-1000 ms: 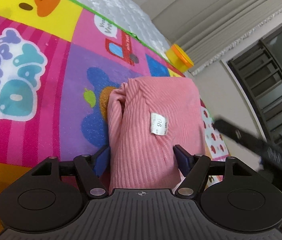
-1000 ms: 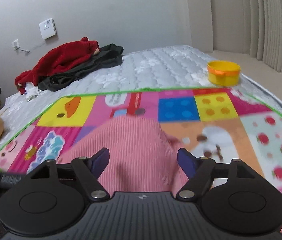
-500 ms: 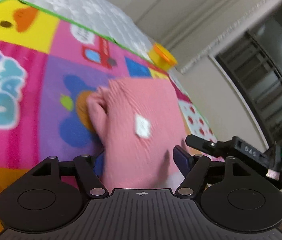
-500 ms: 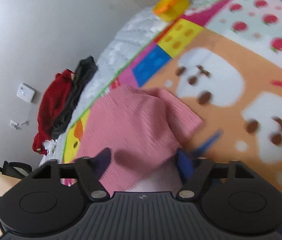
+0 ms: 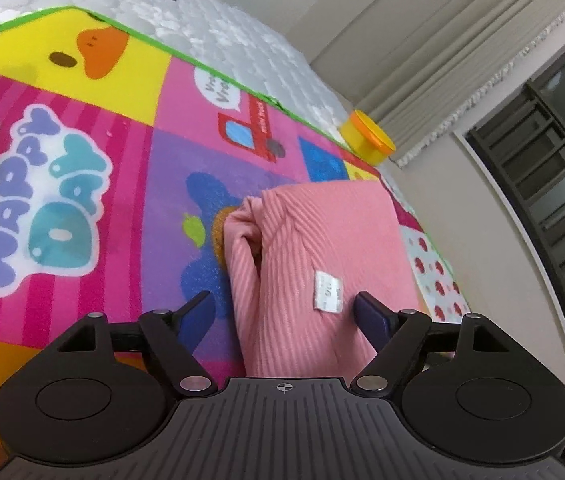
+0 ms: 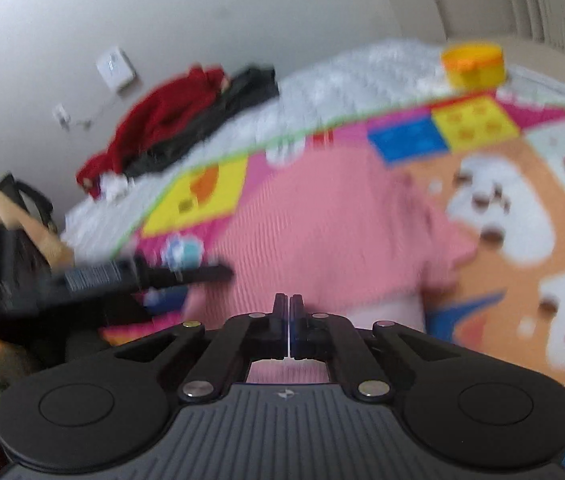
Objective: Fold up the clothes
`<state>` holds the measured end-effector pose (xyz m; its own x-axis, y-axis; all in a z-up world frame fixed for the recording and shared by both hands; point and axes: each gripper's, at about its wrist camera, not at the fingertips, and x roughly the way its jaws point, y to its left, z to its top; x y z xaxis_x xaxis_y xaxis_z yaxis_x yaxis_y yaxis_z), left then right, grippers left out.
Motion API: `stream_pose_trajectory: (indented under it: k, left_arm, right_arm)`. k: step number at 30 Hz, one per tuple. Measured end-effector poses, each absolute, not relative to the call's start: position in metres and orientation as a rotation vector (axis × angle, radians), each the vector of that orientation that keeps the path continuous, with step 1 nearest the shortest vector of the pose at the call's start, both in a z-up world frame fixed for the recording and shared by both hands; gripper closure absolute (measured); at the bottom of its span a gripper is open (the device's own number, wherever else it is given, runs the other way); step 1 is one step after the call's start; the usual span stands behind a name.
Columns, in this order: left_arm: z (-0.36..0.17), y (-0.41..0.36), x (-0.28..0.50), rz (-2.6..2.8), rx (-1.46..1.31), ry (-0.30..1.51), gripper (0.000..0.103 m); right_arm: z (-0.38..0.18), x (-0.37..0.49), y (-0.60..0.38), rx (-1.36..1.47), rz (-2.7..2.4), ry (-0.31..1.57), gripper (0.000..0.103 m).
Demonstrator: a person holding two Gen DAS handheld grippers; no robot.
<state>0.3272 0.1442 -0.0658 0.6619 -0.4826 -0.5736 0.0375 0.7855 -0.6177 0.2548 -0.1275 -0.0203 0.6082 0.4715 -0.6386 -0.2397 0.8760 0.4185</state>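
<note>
- Sweater (image 5: 322,248), pink ribbed, lies folded on the play mat (image 5: 82,168), white tag up.
- L gripper (image 5: 286,312) fingers spread wide over its near end, not pinching.
- R gripper (image 6: 289,312) fingers pressed together at the near edge; too blurry to tell if fabric's caught, prob not.

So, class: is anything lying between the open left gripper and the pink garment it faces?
Nothing visible. The left gripper is open right over the folded pink garment, whose near edge and white tag sit between its fingers.
</note>
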Motion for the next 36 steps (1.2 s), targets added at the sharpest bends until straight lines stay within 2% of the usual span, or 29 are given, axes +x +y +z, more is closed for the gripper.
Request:
stream_pose_trajectory:
  k: [3,5,6,8,9,10,17,23,27,29,31,33,36]
  left_arm:
    - [-0.067,0.145,0.327,-0.312,-0.604,0.805,0.021]
    - [-0.069,0.141,0.329,-0.287,-0.553,0.821,0.021]
    - [-0.071,0.139,0.330,-0.268,-0.516,0.832,0.021]
    - [-0.073,0.137,0.332,-0.231,-0.453,0.845,0.021]
    - [-0.074,0.137,0.332,-0.224,-0.445,0.848,0.021]
    - [-0.074,0.138,0.332,-0.215,-0.436,0.849,0.021]
    - [-0.078,0.122,0.338,-0.141,-0.274,0.809,0.022]
    - [-0.081,0.127,0.348,-0.076,-0.362,0.772,0.023]
    - [-0.081,0.125,0.349,-0.066,-0.328,0.772,0.023]
    - [-0.080,0.123,0.348,-0.060,-0.320,0.771,0.023]
    - [-0.080,0.122,0.347,-0.056,-0.313,0.770,0.022]
    - [-0.079,0.120,0.345,-0.045,-0.310,0.769,0.021]
    - [-0.075,0.114,0.334,-0.028,-0.296,0.766,0.014]
  right_arm:
    - [-0.038,0.255,-0.118,0.275,0.418,0.911,0.102]
    - [-0.034,0.248,-0.113,0.211,0.429,0.892,0.102]
    - [-0.031,0.245,-0.111,0.177,0.435,0.877,0.097]
    - [-0.023,0.237,-0.109,0.122,0.437,0.831,0.075]
    - [-0.020,0.234,-0.110,0.102,0.429,0.806,0.054]
    - [-0.018,0.231,-0.110,0.083,0.417,0.784,0.050]
    - [-0.044,0.244,-0.084,-0.140,0.392,0.761,0.050]
    - [-0.056,0.280,-0.070,-0.210,0.347,0.684,0.050]
    - [-0.057,0.301,-0.068,-0.218,0.337,0.669,0.048]
    - [-0.056,0.302,-0.070,-0.223,0.337,0.666,0.040]
    - [-0.053,0.298,-0.075,-0.236,0.329,0.654,0.016]
    - [-0.050,0.289,-0.086,-0.242,0.306,0.636,0.000]
    - [-0.048,0.276,-0.110,-0.222,0.263,0.635,0.000]
